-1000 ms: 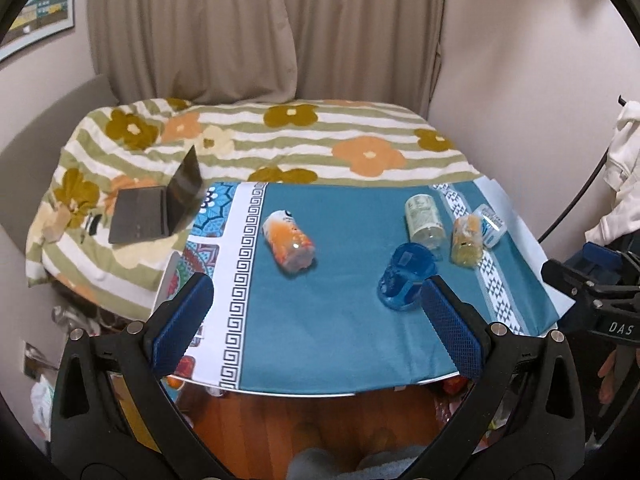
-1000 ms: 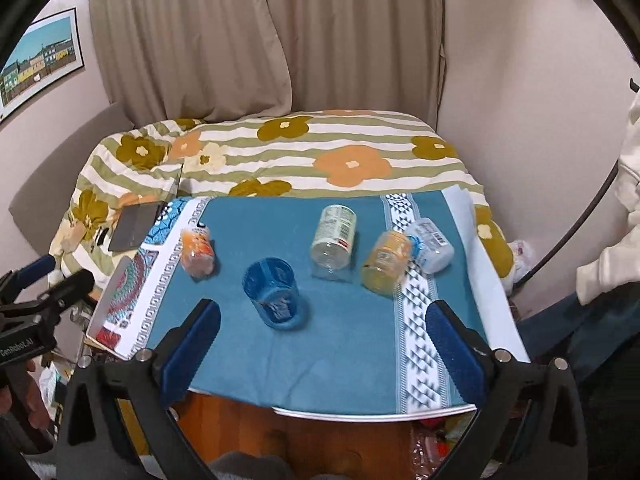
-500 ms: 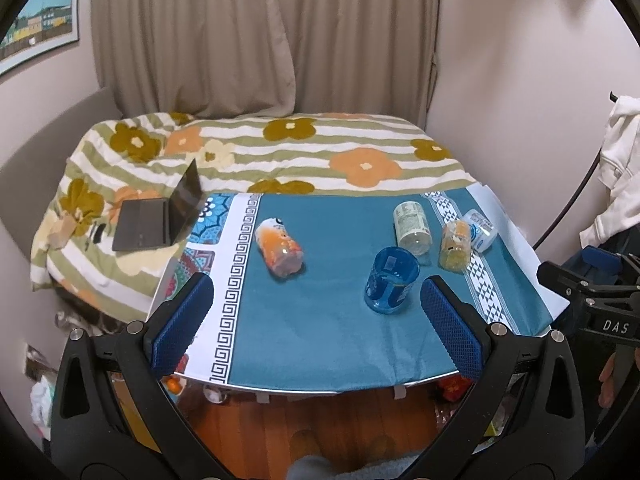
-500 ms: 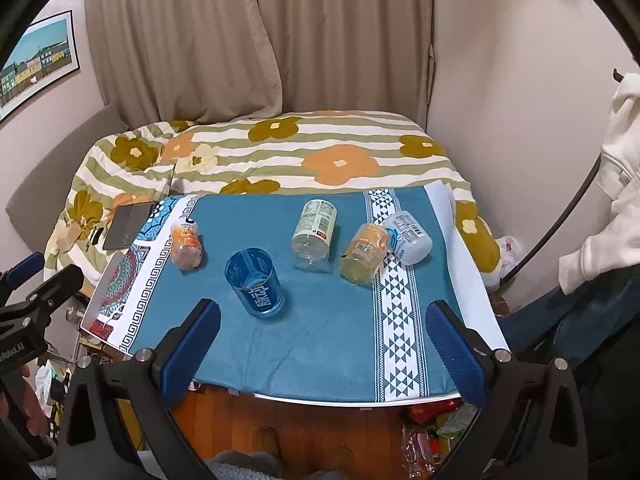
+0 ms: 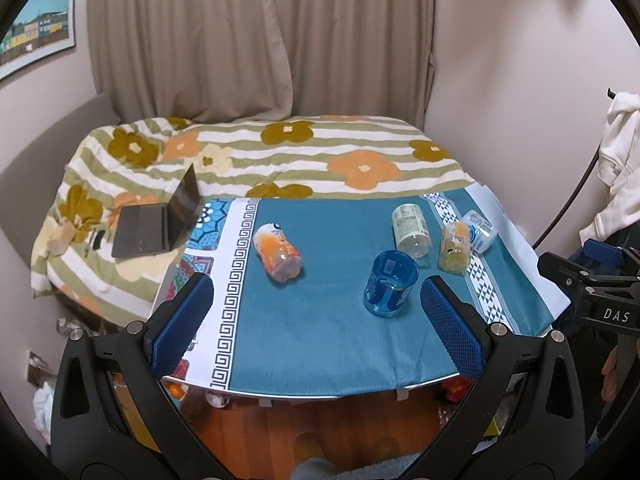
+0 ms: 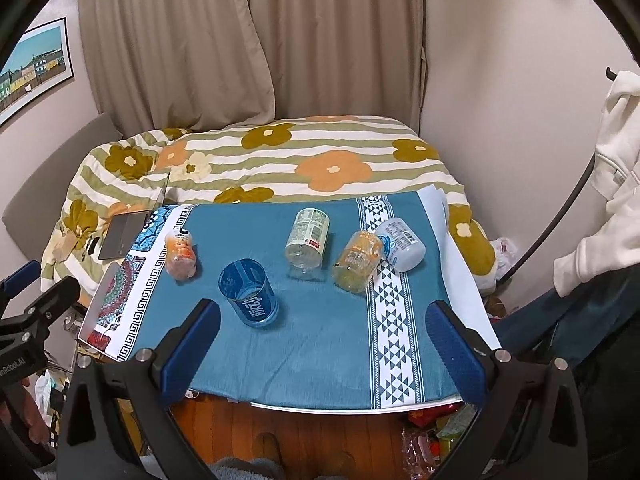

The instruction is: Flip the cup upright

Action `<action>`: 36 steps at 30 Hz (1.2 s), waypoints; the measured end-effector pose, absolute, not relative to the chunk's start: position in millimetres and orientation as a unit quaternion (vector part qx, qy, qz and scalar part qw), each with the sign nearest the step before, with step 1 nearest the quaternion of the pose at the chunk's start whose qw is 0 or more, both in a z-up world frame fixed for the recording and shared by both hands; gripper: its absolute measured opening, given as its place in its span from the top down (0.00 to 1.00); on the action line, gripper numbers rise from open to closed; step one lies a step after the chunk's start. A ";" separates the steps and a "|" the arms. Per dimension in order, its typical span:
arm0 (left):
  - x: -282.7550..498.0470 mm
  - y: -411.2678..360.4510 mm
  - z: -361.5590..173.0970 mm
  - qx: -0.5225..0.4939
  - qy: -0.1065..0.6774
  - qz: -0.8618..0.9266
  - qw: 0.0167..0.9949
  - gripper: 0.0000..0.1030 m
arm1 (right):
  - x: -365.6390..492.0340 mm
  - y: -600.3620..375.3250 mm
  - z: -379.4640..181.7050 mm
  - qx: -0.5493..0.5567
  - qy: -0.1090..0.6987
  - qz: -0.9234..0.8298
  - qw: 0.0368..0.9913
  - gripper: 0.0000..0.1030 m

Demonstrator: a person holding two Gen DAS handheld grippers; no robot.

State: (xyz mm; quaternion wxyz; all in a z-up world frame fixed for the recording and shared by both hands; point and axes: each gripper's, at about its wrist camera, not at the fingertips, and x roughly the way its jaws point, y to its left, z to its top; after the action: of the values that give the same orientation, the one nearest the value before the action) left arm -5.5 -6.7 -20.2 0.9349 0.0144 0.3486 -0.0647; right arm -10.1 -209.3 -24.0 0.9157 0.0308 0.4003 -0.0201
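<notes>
A blue see-through cup (image 5: 390,282) (image 6: 249,298) stands upright on the teal tablecloth (image 5: 320,320) (image 6: 320,340), mouth up. My left gripper (image 5: 316,320) is open and empty, held back over the table's near edge. The cup sits just left of its right fingertip (image 5: 436,292). My right gripper (image 6: 322,332) is open and empty too, near the front edge, with the cup just beyond its left fingertip (image 6: 206,318). Each gripper shows at the edge of the other's view.
Several bottles lie on their sides: an orange one (image 5: 278,250) (image 6: 181,254) at left, a green-labelled one (image 5: 410,226) (image 6: 308,236), a yellow-orange one (image 5: 454,246) (image 6: 356,258) and a white one (image 5: 478,232) (image 6: 400,244) at right. A laptop (image 5: 160,220) sits on the flowered bed behind.
Both grippers have pulled back and risen from the table, so the cloth and bottles look smaller. The blue cup stands as before.
</notes>
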 end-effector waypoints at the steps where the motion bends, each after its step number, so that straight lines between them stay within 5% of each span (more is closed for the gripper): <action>1: -4.8 -7.1 -20.1 0.014 0.349 -0.065 0.935 0.00 | -10.0 -209.3 -24.0 0.031 0.401 -0.020 0.915 0.01; 36: -3.0 -20.3 -22.3 0.028 0.346 -0.058 0.936 0.00 | -5.6 -215.4 -25.1 0.027 0.405 -0.032 0.913 0.01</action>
State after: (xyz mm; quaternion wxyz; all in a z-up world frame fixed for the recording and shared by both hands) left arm -3.0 -20.3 -22.3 0.9359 0.0276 0.3464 -0.0583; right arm -5.6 -215.4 -25.1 0.9135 0.0272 0.4048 -0.0321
